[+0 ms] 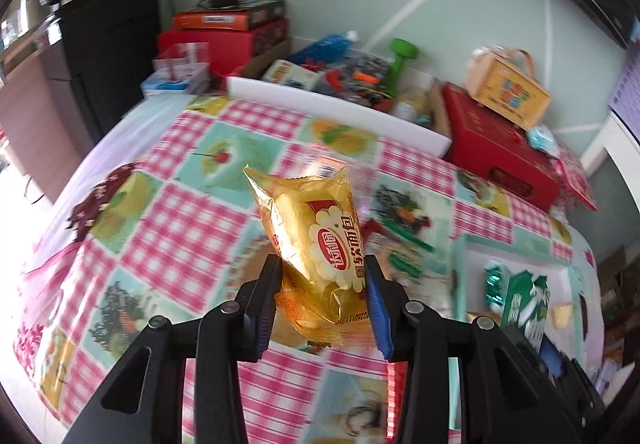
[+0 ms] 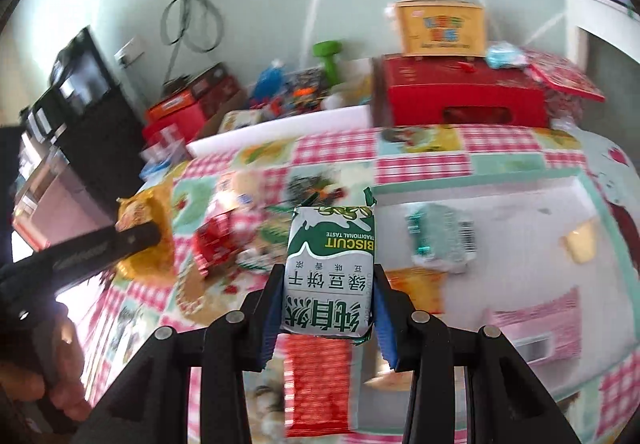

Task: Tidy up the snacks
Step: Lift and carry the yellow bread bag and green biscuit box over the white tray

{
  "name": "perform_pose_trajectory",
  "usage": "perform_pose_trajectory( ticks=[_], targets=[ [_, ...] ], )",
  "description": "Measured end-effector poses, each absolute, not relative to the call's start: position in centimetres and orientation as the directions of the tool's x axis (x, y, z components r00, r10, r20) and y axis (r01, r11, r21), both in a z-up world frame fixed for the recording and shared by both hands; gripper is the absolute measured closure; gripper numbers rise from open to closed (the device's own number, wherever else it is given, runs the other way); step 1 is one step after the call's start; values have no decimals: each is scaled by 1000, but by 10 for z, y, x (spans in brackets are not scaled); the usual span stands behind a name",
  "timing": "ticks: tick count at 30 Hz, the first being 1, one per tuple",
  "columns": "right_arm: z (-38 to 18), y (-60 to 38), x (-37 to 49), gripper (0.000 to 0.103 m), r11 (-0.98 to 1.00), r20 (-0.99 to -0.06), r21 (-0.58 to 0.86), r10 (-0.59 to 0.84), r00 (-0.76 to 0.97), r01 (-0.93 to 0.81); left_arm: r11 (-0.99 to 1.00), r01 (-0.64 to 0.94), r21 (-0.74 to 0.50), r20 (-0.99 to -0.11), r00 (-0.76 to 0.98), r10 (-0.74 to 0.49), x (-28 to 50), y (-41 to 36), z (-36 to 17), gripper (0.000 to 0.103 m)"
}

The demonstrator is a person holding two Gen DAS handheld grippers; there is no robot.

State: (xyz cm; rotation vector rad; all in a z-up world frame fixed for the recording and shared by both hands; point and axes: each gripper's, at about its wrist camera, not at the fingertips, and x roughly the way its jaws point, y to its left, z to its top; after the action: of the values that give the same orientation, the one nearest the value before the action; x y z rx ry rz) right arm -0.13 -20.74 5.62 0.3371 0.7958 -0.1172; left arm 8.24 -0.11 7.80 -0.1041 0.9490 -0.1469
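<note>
In the left wrist view my left gripper point(image 1: 322, 268) is shut on a golden bread packet point(image 1: 312, 228), held above the checked tablecloth point(image 1: 188, 228). My right gripper point(image 2: 328, 278) is shut on a green and white biscuit packet point(image 2: 330, 264), lifted over the table beside a white tray with a mint rim point(image 2: 480, 179). In the tray lie a green packet point(image 2: 440, 240), an orange packet point(image 2: 416, 284), a pink packet point(image 2: 540, 320) and a small yellow piece point(image 2: 580, 248). The right wrist view shows the left gripper point(image 2: 136, 238) at the left, with the golden packet point(image 2: 146, 209) in it.
Red packets point(image 2: 212, 244) point(image 2: 316, 384) lie on the cloth. At the table's far edge stand a white foam board point(image 1: 340, 103), a red box point(image 1: 500, 147) with a yellow handled carton point(image 1: 508, 87) on it, and a pile of boxes. A black cabinet point(image 1: 108, 43) is at the left.
</note>
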Motion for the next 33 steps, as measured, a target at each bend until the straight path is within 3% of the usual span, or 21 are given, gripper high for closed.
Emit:
perform_pose_trajectory(
  ticks=[12,20,33],
  targets=[
    [46,-313,-35,60,837,-744,218,-190,641,502,926,346,-151,-794,516,-322,69,-108,88,61],
    [36,-356,-52,60,773,-757,237,-233,611,589,839,511,-188,-817,393,-422,58,-195,70,61],
    [24,-375,-61,60,734,-780,222,-261,568,642,813,549,-193,-850,320,-418,60,-250,35,61]
  ],
)
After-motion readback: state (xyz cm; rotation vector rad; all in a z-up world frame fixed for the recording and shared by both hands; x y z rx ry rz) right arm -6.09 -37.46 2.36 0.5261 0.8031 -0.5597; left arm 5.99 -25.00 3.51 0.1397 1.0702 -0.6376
